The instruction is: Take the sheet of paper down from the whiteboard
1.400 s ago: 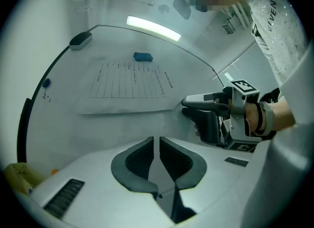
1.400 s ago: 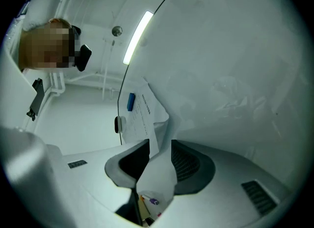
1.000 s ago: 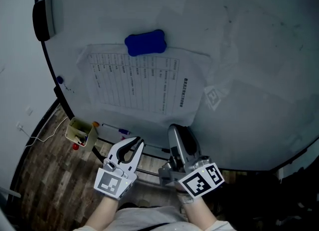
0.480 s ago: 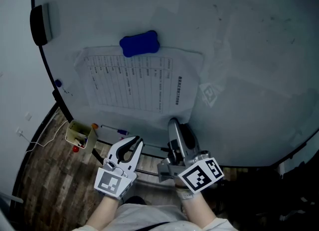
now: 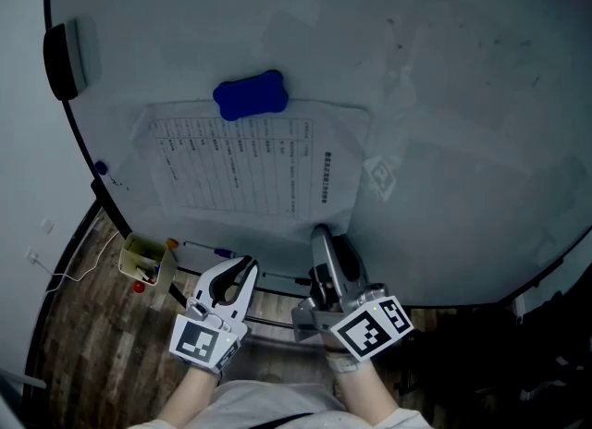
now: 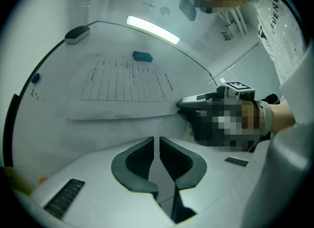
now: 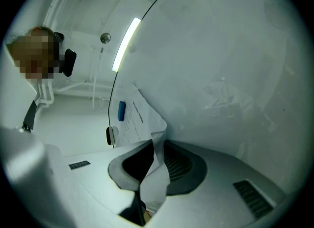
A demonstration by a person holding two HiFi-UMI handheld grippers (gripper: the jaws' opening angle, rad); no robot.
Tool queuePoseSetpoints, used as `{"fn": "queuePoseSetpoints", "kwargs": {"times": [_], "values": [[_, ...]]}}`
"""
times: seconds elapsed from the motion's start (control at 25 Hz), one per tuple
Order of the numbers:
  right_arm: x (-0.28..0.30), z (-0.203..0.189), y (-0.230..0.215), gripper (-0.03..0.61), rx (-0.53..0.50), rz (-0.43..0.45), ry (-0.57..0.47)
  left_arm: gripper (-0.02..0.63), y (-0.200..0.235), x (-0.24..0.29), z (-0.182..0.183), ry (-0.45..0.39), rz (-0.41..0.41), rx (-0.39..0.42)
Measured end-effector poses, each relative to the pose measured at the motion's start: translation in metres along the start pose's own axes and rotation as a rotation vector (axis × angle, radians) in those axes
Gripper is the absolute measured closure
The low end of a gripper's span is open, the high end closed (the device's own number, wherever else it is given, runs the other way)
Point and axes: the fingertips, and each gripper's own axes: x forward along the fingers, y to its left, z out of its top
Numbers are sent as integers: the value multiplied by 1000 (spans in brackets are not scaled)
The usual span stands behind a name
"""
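A printed sheet of paper (image 5: 250, 164) hangs on the whiteboard (image 5: 444, 140) under a blue bone-shaped magnet (image 5: 248, 96). My right gripper (image 5: 324, 238) points up at the sheet's lower right corner. In the right gripper view that corner (image 7: 156, 146) lies crumpled between the jaws, which are closing around it, and the pads do not visibly pinch it. The magnet (image 7: 121, 110) shows further up the sheet. My left gripper (image 5: 242, 270) hangs below the sheet's bottom edge, shut and empty. Its own view shows the sheet (image 6: 122, 79), the magnet (image 6: 142, 55) and the right gripper (image 6: 196, 101).
A black eraser (image 5: 63, 57) sticks to the board at upper left. Below the board's edge, a small box of pens (image 5: 146, 261) and a marker (image 5: 208, 250) sit on the ledge. Wooden floor lies beneath at left.
The right gripper's jaws have narrowed around the sheet's lower corner. Both hands stay in place, and the head view has shifted slightly.
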Motion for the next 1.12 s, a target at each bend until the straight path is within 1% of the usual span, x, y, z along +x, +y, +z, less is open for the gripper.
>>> {"fn": "queuePoseSetpoints", "kwargs": {"times": [0.12, 0.4, 0.72, 1.12], "values": [[0, 2, -1, 509, 3, 0, -11, 581, 2, 1, -1, 15, -6, -1], [0, 3, -2, 526, 11, -4, -29, 581, 0, 1, -2, 17, -23, -6], [-2, 0, -3, 546, 27, -7, -39, 581, 7, -3, -3, 17, -9, -12], [-1, -3, -6, 549, 38, -6, -38, 581, 9, -2, 1, 8, -7, -9]]}}
